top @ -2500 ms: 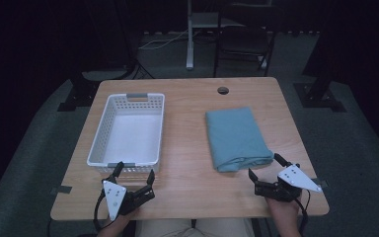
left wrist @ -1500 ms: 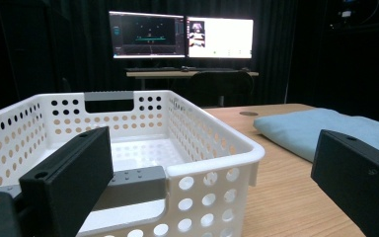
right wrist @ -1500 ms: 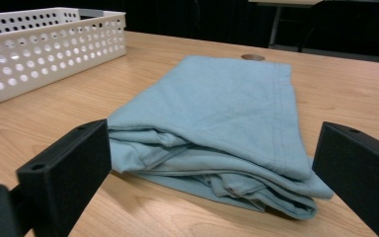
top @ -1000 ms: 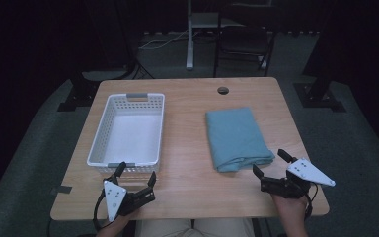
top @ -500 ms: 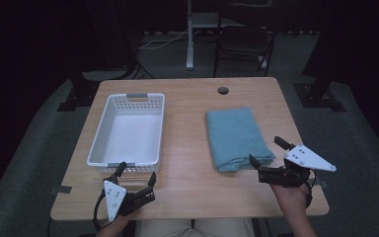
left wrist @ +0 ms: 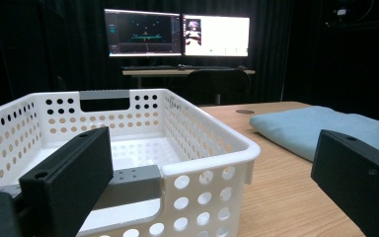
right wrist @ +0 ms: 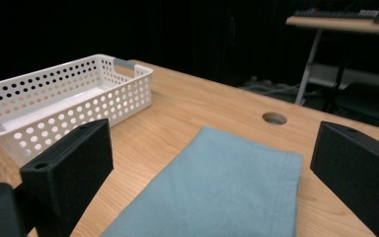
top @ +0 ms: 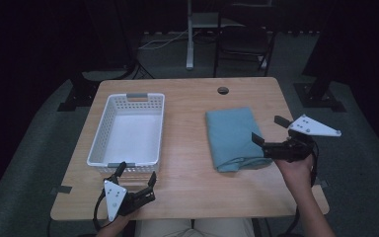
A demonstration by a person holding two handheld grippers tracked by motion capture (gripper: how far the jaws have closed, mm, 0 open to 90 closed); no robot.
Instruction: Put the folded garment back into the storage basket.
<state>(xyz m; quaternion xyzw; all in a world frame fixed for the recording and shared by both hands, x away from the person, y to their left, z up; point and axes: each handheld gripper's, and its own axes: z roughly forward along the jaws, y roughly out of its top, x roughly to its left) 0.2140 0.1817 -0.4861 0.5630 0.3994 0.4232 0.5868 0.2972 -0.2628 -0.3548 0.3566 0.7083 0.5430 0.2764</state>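
A folded teal cloth (top: pixel 234 138) lies on the right half of the wooden table (top: pixel 187 123). It also shows in the left gripper view as the cloth (left wrist: pixel 325 131) and in the right gripper view as the cloth (right wrist: pixel 222 192). A white perforated basket (top: pixel 128 131) stands empty on the left half. My right gripper (top: pixel 269 132) is open at the cloth's right near edge, its jaws pointing left over it. My left gripper (top: pixel 137 175) rests open near the front edge, just before the basket (left wrist: pixel 128 148), holding nothing.
A round cable hole (top: pixel 222 90) is in the table's far edge. A chair (top: pixel 242 44) and a desk leg (top: pixel 190 34) stand beyond the table. Two lit monitors (left wrist: pixel 177 34) sit on a far desk in the left gripper view.
My right gripper has lifted from the front right corner and swung forward and left, turning its jaws toward the cloth. The left gripper has stayed put.
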